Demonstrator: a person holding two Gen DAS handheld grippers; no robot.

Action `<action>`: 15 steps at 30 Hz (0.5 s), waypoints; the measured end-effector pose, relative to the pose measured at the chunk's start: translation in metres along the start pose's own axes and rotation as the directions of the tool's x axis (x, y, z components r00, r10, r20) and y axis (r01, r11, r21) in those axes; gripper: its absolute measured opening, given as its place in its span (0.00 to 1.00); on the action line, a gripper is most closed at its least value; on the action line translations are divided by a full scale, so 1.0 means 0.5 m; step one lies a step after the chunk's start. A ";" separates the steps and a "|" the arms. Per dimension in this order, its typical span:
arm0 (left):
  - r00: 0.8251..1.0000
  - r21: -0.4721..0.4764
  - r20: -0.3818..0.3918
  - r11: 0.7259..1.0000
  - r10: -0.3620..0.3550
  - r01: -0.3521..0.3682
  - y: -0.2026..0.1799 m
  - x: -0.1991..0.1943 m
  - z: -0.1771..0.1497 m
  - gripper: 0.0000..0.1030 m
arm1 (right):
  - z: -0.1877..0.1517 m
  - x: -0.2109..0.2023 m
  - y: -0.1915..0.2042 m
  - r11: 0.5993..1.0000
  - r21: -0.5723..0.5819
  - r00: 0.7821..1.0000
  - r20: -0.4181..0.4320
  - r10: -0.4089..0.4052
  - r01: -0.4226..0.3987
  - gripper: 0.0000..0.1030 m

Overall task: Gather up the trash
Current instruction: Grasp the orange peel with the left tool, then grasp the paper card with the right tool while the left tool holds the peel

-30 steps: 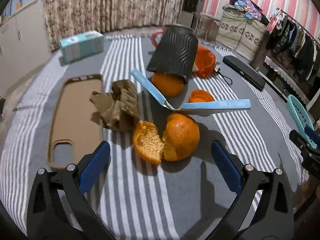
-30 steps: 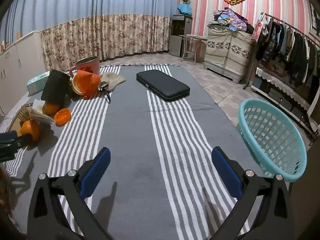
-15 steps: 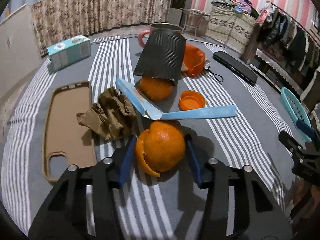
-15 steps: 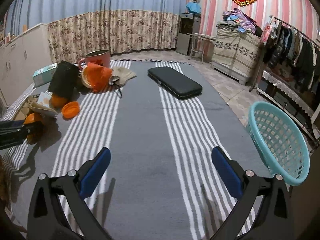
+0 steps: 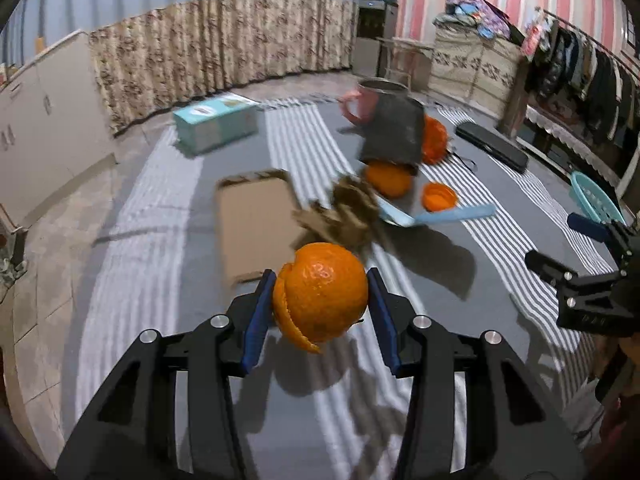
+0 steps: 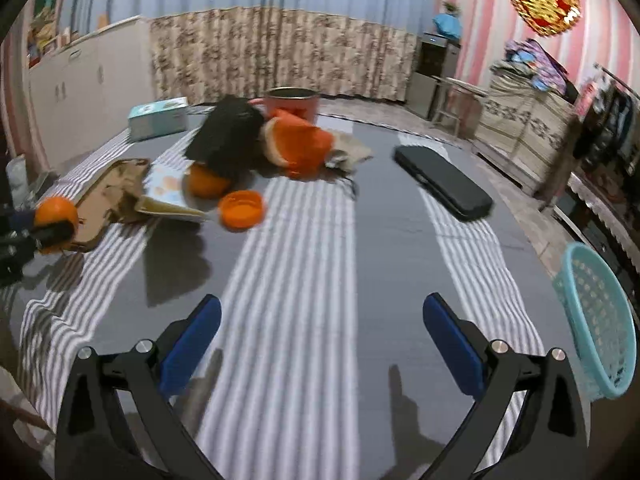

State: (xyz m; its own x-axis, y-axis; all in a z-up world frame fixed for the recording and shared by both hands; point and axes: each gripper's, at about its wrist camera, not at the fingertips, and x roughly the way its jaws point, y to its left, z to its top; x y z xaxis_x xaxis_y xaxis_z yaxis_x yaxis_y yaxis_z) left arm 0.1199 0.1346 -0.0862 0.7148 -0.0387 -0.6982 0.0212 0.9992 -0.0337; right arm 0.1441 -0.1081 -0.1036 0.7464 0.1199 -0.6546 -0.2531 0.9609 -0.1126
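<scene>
Orange peel [image 5: 320, 292] sits clamped between our left hand-held gripper's [image 5: 318, 312] blue pads, lifted off the striped desk [image 5: 400, 420]; our right hand-held gripper [image 6: 322, 340] gapes empty.

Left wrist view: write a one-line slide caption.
Left gripper clamps a split-peel orange tangerine above the grey striped tablecloth, crumpled brown paper behind.

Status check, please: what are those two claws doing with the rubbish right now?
Left gripper jaws shut on orange peel, lifted. Right gripper open, empty. Basket at right, path clear.
</scene>
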 end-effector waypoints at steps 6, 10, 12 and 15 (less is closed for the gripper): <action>0.999 -0.057 0.031 0.998 0.041 -0.039 0.066 -0.007 0.013 0.44 | 0.057 0.014 0.066 0.994 -0.088 0.998 0.009 0.066 -0.065 0.96; 0.998 -0.070 0.043 0.997 0.048 -0.045 0.094 -0.008 0.018 0.44 | 0.083 0.035 0.106 0.981 -0.156 0.993 -0.013 0.114 -0.115 0.95; 0.997 -0.073 0.052 0.996 0.056 -0.052 0.106 -0.009 0.019 0.44 | 0.088 0.037 0.126 0.972 -0.190 0.991 -0.013 0.136 -0.136 0.92; 0.996 -0.081 0.063 0.995 0.068 -0.063 0.123 -0.012 0.022 0.44 | 0.087 0.043 0.146 0.959 -0.226 0.985 -0.034 0.167 -0.171 0.69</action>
State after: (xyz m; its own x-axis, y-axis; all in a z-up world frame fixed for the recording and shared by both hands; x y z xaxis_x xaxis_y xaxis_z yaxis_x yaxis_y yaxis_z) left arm 0.1247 0.1965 -0.0761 0.7570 0.0304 -0.6527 -0.0808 0.9956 -0.0474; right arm 0.1684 -0.0245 -0.0936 0.6721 0.2704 -0.6893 -0.5095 0.8444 -0.1655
